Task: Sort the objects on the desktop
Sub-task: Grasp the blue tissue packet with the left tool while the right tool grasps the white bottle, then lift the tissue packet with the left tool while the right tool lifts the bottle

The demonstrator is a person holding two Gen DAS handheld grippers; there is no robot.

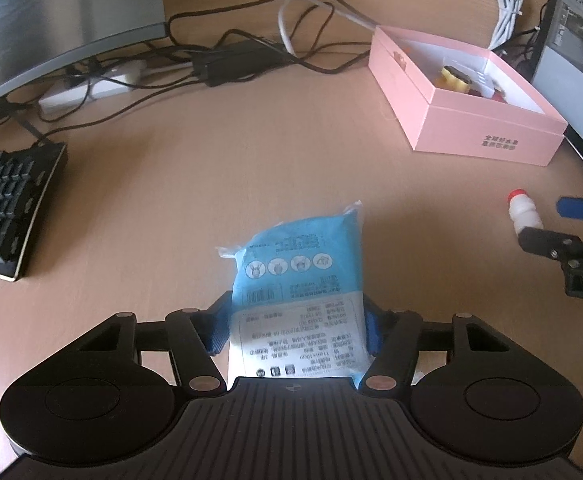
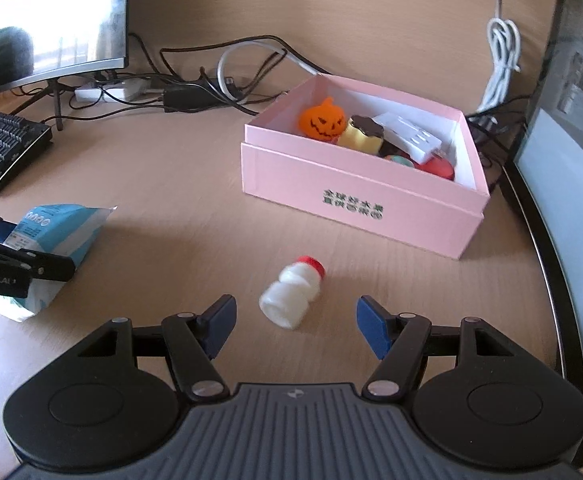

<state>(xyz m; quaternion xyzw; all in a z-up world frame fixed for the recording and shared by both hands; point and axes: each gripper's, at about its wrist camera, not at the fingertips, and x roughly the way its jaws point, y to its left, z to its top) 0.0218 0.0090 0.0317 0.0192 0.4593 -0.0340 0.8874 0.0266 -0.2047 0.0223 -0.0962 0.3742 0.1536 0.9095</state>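
Observation:
My left gripper [image 1: 296, 326] is shut on a blue and white tissue pack [image 1: 299, 280], held above the wooden desk; the pack also shows in the right wrist view [image 2: 57, 236]. My right gripper [image 2: 296, 326] is open, its blue fingers either side of a small white bottle with a red cap [image 2: 293, 292] lying on its side on the desk. The bottle shows in the left wrist view [image 1: 523, 212] too. An open pink box [image 2: 355, 204] holds an orange pumpkin toy [image 2: 323, 122], a pudding toy [image 2: 361, 134] and several other items. The pink box [image 1: 471, 120] sits at the far right.
A black keyboard [image 1: 7, 208] lies at the left. A curved monitor [image 1: 51, 16] stands at the back left with a power strip [image 1: 91, 88] and tangled cables [image 1: 227, 56] behind. A computer case [image 2: 571, 160] stands at the right desk edge.

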